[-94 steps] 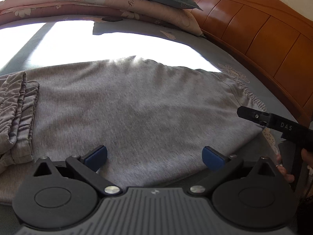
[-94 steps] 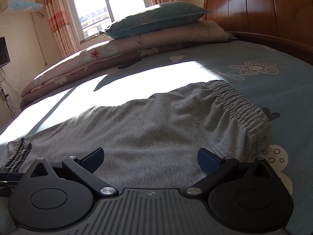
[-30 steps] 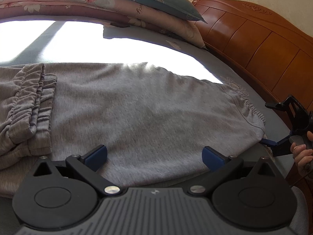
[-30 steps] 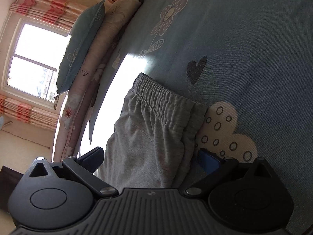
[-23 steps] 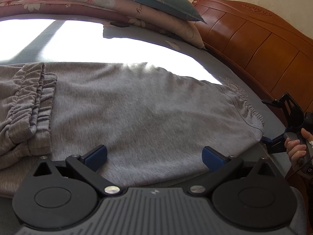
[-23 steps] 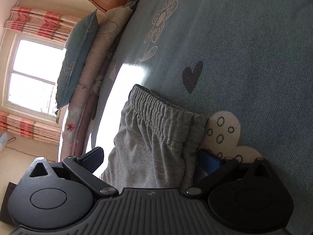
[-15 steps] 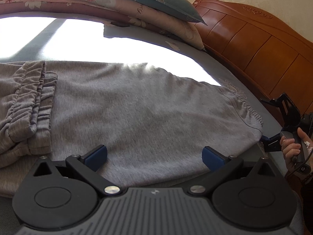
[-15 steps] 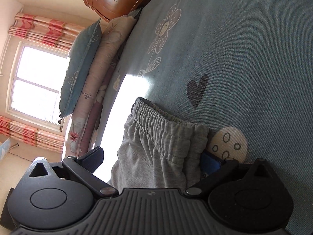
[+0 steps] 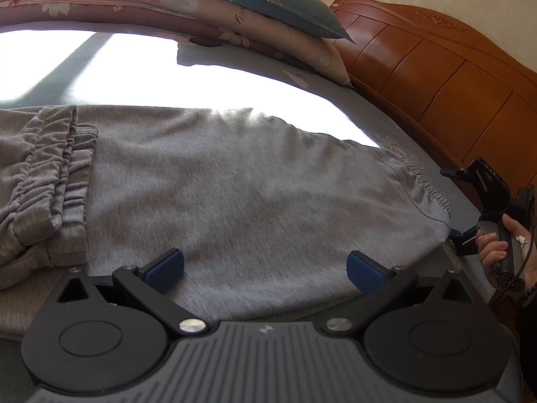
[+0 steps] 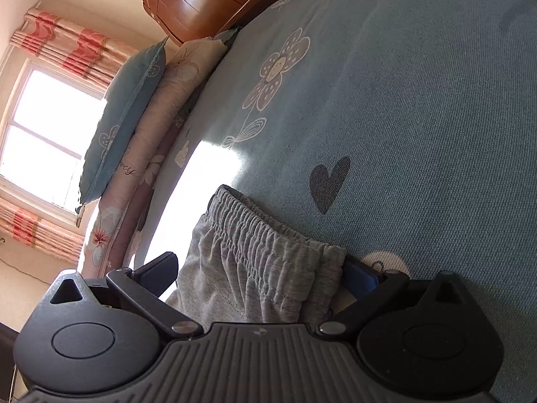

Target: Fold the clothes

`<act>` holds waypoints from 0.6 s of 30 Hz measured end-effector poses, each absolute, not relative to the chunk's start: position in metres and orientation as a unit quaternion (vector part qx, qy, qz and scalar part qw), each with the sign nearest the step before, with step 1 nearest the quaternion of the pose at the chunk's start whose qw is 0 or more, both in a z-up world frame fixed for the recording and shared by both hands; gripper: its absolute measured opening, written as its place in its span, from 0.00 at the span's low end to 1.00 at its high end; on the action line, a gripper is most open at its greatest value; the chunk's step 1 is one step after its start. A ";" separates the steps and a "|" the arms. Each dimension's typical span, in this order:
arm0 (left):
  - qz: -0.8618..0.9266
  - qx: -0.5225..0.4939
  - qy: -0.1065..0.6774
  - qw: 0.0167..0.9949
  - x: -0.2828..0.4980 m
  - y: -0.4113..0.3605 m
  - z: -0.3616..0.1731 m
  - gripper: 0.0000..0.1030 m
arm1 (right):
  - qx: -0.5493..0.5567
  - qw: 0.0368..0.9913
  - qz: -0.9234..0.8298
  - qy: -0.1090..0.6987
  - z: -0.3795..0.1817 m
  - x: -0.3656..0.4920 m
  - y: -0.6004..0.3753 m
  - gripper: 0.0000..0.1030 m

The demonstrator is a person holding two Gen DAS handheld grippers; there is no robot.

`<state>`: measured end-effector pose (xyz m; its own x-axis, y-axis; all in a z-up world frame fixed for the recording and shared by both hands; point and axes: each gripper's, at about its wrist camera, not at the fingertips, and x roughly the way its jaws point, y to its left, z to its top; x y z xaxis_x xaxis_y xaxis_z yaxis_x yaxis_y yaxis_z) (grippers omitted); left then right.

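Garment: grey sweatpants (image 9: 241,188) lay flat across the middle of the left wrist view on the blue bedsheet (image 10: 419,107), cuffs (image 9: 43,181) bunched at the left edge and elastic waistband (image 10: 261,238) at the right.
Handling: soft, limp jersey, judged light; it would sag and drag rather than hold shape, so both ends need carrying together. The gathered waistband is thicker and should grip better than the plain cloth.
Where to hold: the near waistband corner, low centre of the right wrist view, seemed the best place; the cuff end would suit the other claw.
Right gripper (image 10: 258,275): fingers apart, straddling the waistband corner, one blue pad against the cloth's right edge; not yet closed on it.
Left gripper (image 9: 265,265): fingers wide apart, hovering over the near edge of the pants, holding nothing.
Hand (image 9: 500,252): at the right edge of the left wrist view, gripping the right tool's handle.
Change: three seconds earlier the right gripper looked level across the pants from further back; it had since rolled sideways and closed in on the waistband. The left view had shifted towards the cuffs.
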<state>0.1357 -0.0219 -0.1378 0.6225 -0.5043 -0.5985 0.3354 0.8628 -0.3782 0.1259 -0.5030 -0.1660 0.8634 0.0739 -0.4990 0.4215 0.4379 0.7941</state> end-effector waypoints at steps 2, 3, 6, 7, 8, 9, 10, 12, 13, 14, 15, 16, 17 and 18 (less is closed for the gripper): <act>-0.235 -0.117 0.366 0.893 0.136 -0.022 -0.138 0.99 | 0.523 0.811 -0.105 0.240 -0.166 0.128 -0.505 1.00; -0.235 -0.118 0.366 0.893 0.136 -0.022 -0.138 0.99 | 0.527 0.809 -0.101 0.239 -0.166 0.128 -0.505 1.00; -0.236 -0.119 0.366 0.892 0.136 -0.021 -0.138 0.99 | 0.532 0.807 -0.076 0.246 -0.167 0.122 -0.502 1.00; -0.236 -0.120 0.366 0.892 0.136 -0.021 -0.138 0.99 | 0.531 0.807 -0.067 0.250 -0.167 0.121 -0.499 1.00; -0.235 -0.120 0.366 0.892 0.136 -0.021 -0.138 0.99 | 0.527 0.809 -0.057 0.256 -0.167 0.120 -0.496 1.00; -0.235 -0.119 0.366 0.892 0.136 -0.022 -0.138 0.99 | 0.514 0.815 -0.044 0.264 -0.166 0.120 -0.491 1.00; -0.235 -0.118 0.366 0.893 0.136 -0.022 -0.138 0.99 | 0.499 0.823 -0.038 0.267 -0.166 0.122 -0.489 1.00; -0.236 -0.116 0.365 0.893 0.135 -0.022 -0.138 0.99 | 0.478 0.838 -0.033 0.261 -0.166 0.126 -0.486 1.00; -0.237 -0.116 0.364 0.893 0.135 -0.022 -0.138 0.99 | 0.478 0.840 -0.034 0.253 -0.167 0.127 -0.486 1.00; -0.238 -0.116 0.364 0.893 0.135 -0.021 -0.138 0.99 | 0.478 0.842 -0.034 0.246 -0.167 0.129 -0.487 1.00; -0.239 -0.117 0.364 0.893 0.135 -0.021 -0.138 0.99 | 0.479 0.844 -0.033 0.239 -0.167 0.130 -0.489 1.00; -0.240 -0.119 0.364 0.892 0.135 -0.020 -0.138 0.99 | 0.481 0.845 -0.030 0.233 -0.167 0.130 -0.491 1.00; -0.240 -0.121 0.365 0.892 0.135 -0.019 -0.137 0.99 | 0.482 0.846 -0.027 0.226 -0.168 0.129 -0.493 1.00; -0.240 -0.124 0.365 0.891 0.136 -0.019 -0.137 0.99 | 0.486 0.846 -0.021 0.218 -0.169 0.126 -0.494 1.00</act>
